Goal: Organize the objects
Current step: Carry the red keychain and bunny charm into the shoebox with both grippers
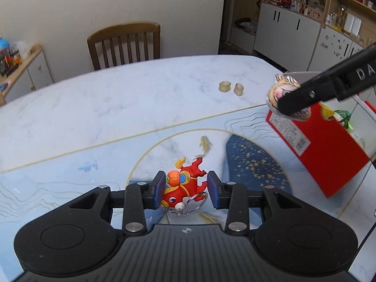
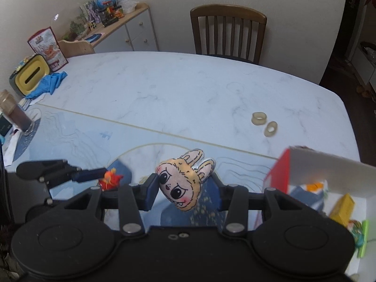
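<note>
the table (image 2: pixel 188 89) has a pale marbled top with a printed blue mat over its near part; a wooden chair (image 2: pixel 229 33) stands at its far edge. at the table's left edge sit a yellow-lidded box (image 2: pixel 33 75), a blue cloth (image 2: pixel 49 83) touching it, and a tilted jar (image 2: pixel 14 112) nearer the front.

the red box (image 1: pixel 324 145), white inside, stands open by the table's right edge, with small colourful items lying in it.

the right gripper (image 2: pixel 183 188) is clenched on a plush rabbit-eared face (image 2: pixel 182 183), which hangs between its blue pads clear of the tabletop, just left of the red box's wall. from the left wrist view the same plush (image 1: pixel 285 96) shows above the box's near corner, partly hidden by a black finger.

the left gripper (image 1: pixel 186 190) grasps a red and orange fish keychain (image 1: pixel 184 185): its body is pressed against the left pad, though whether the right pad touches it cannot be told; its metal ring (image 1: pixel 195 203) dangles below, over the mat near the table's front edge.

two small beige rings (image 2: pixel 264 123) lie just beside each other on the bare marble, toward the table's right edge and well apart from the box.
</note>
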{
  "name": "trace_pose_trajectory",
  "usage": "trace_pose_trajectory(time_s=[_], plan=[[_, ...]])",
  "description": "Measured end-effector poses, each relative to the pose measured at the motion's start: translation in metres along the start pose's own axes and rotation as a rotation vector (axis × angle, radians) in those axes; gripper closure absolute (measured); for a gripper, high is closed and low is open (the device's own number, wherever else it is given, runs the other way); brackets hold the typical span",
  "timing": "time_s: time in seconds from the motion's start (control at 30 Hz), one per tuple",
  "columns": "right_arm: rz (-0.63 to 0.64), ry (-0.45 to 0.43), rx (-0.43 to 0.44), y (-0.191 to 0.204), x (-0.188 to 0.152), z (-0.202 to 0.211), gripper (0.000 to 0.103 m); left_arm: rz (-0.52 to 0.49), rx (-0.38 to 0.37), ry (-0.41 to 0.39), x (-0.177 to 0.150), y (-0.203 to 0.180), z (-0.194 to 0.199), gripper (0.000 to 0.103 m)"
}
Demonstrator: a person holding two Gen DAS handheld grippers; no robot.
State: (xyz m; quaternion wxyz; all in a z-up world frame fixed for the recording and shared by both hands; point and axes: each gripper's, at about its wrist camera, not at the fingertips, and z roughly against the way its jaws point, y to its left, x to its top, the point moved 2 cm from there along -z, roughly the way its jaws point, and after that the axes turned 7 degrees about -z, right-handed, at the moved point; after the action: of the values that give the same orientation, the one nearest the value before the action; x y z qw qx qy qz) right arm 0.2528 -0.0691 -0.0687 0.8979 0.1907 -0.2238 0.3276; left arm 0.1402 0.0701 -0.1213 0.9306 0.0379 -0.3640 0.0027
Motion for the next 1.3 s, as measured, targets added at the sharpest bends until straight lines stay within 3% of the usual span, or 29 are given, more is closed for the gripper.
trace_pose_trajectory(time_s=[0.33, 0.67, 1.3], plan=[[0.017, -0.031, 0.053, -0.021, -0.038, 0.057, 0.059, -0.041, 0.002, -0.019, 0.023, -0.051, 0.042, 0.065], [0.023, -0.079, 0.055, -0.075, -0.067, 0.111, 0.059, -0.077, -0.025, -0.059, 0.063, -0.11, 0.066, 0.065], [-0.062, -0.131, -0.042, -0.2, -0.099, 0.141, 0.059, -0.163, -0.103, -0.038, 0.133, -0.219, 0.016, 0.065]])
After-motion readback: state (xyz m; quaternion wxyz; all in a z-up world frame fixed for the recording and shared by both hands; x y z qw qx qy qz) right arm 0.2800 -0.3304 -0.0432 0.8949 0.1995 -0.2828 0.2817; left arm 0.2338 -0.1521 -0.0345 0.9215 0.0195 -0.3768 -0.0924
